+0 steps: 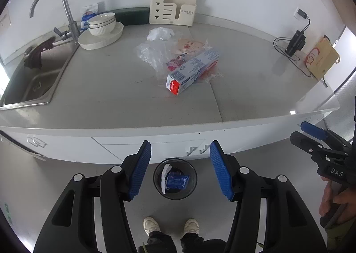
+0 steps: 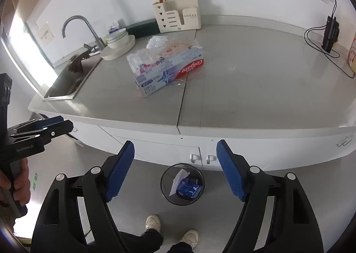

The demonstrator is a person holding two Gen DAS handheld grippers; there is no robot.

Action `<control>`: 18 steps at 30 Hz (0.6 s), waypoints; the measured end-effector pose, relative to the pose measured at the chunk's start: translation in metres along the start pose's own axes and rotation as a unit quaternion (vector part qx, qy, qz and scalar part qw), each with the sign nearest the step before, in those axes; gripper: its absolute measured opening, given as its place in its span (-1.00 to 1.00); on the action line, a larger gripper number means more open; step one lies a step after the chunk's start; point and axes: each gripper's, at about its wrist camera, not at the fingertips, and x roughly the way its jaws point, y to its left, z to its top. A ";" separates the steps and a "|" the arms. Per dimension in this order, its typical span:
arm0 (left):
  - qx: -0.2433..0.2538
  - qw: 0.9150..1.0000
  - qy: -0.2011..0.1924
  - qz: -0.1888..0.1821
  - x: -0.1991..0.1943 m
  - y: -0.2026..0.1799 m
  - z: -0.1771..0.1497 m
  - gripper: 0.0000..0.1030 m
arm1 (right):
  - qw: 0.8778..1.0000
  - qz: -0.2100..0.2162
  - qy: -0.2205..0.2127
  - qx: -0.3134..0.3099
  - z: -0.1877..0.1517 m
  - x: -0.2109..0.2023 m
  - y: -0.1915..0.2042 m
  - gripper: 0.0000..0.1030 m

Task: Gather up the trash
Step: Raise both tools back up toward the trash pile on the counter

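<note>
A toothpaste box [image 1: 191, 70] [image 2: 169, 72] lies on the grey counter on top of crumpled clear plastic wrappers [image 1: 153, 52] [image 2: 142, 59]. A white crumpled wrapper [image 1: 159, 33] [image 2: 156, 42] sits just behind them. On the floor below stands a black bin [image 1: 175, 178] [image 2: 182, 184] holding a blue packet and white paper. My left gripper [image 1: 180, 170] hangs open over the bin with nothing between its blue pads. My right gripper [image 2: 175, 169] is open and empty too, above the bin; in the left wrist view the right gripper [image 1: 311, 135] shows at the right edge.
A steel sink [image 1: 33, 79] with a tap and a dark cloth is at the counter's left. Stacked white bowls [image 1: 102, 23] on a plate, a cream organiser [image 1: 173, 9], a black charger with cable [image 1: 294, 43] and a cardboard box [image 1: 322, 59] stand along the back. The person's shoes [image 1: 171, 226] are beside the bin.
</note>
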 end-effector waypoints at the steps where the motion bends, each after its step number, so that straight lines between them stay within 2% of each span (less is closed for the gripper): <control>1: -0.003 1.000 -0.003 0.001 -0.008 0.001 0.004 0.08 | 1.000 0.002 -0.006 -0.002 0.006 -0.006 0.002 0.51; 9: -0.008 1.000 -0.019 0.008 -0.020 0.009 0.024 0.18 | 0.999 0.008 -0.032 -0.013 0.047 -0.014 0.021 0.58; 15: 0.007 1.000 -0.013 -0.011 0.010 0.031 0.065 0.20 | 1.000 -0.010 -0.027 -0.004 0.082 0.020 0.028 0.59; 18: 0.020 0.999 -0.005 -0.037 0.035 0.045 0.090 0.21 | 1.000 -0.023 -0.017 0.008 0.108 0.049 0.032 0.59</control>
